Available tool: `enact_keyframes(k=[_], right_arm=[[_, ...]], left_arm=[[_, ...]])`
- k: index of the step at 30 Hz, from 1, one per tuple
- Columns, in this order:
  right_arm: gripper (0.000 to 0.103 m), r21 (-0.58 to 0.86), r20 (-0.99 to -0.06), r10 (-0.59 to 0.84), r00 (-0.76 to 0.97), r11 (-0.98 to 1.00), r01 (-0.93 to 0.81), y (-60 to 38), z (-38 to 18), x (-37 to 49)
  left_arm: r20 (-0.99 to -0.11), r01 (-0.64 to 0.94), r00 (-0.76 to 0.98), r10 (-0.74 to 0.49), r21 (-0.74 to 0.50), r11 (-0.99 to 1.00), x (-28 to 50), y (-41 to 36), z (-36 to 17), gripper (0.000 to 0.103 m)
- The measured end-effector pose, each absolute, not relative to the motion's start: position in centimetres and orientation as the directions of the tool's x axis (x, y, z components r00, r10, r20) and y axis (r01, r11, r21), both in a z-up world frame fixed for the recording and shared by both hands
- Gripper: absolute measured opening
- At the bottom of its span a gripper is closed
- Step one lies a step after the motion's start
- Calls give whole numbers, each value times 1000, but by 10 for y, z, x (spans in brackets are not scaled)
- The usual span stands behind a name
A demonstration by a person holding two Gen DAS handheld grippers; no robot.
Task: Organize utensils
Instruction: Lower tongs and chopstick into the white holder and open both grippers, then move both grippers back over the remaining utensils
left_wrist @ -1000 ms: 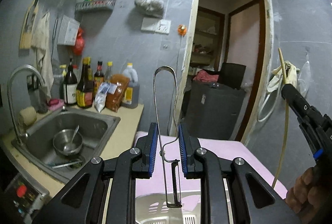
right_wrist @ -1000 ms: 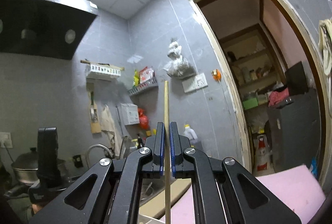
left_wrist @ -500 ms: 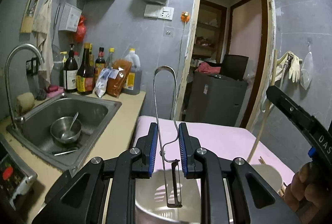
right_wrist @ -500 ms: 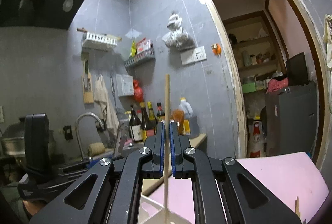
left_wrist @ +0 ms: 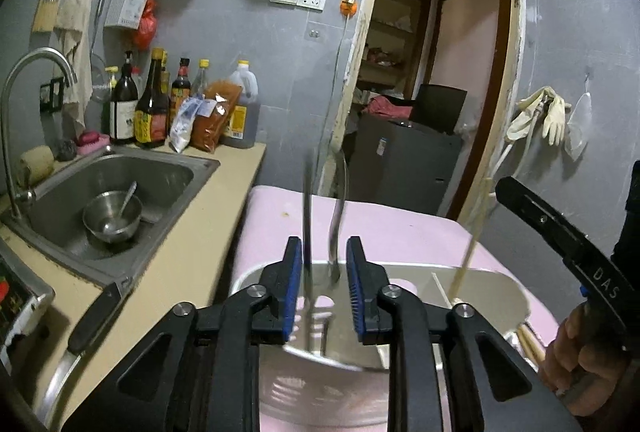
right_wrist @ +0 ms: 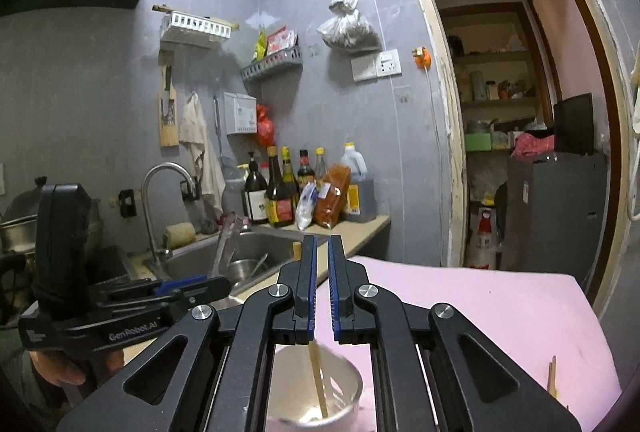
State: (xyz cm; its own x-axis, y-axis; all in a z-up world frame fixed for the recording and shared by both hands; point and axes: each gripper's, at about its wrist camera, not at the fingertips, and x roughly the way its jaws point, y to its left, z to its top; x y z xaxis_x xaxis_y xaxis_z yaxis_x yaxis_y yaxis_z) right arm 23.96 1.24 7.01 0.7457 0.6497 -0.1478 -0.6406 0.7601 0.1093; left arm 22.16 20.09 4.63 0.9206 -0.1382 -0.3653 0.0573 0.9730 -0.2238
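Both tongs have opened since the earlier frames: left tongs (left_wrist: 320, 292) now spread, and the wire peeler (left_wrist: 306, 232) they pinched is dropping, blurred, between the jaws into the metal holder (left_wrist: 488, 282) below. Right tongs (right_wrist: 320, 296) also parted a little; the chopstick (right_wrist: 318, 378) is loose, leaning inside the holder (right_wrist: 352, 388) on the pink mat (right_wrist: 500, 308). Spare chopsticks (right_wrist: 552, 376) lie at the mat's right edge. Judgement: peeler is light, stiff, thin wire, slippery, so grip mid-shaft across the loop, away from the blade. Chopsticks are light, rigid wood that rolls easily; pinch near the middle, square to the pads.
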Motion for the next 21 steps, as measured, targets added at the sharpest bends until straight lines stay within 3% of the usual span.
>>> enact_keyframes(k=[1,3,8,10,14,17,19,21], right_arm=[[15,113,-146,651,745,759,-641,10,72,239],[26,122,-135,655,743,755,-644,3,76,236],[31,118,-109,638,763,770,-627,-16,88,229],[43,118,-83,621,780,783,-611,-28,95,224],[55,107,-39,581,813,811,-575,-53,107,215],[69,101,-12,548,836,833,-544,-77,115,208],[77,96,0,527,850,846,-524,-93,119,204],[81,93,6,496,868,864,-494,-112,120,199]], left_arm=[[-361,61,921,-146,-237,970,219,201,48,33],[-348,60,925,-149,-252,966,214,201,52,36],[-316,60,937,-147,-269,961,203,192,70,40],[-294,61,945,-141,-263,963,198,184,78,49],[-266,61,956,-122,-227,972,190,162,94,56],[-249,78,960,-128,-200,977,185,144,101,67],[-230,89,964,-131,-185,979,182,130,105,81],[-212,104,967,-140,-174,979,179,115,108,85]])
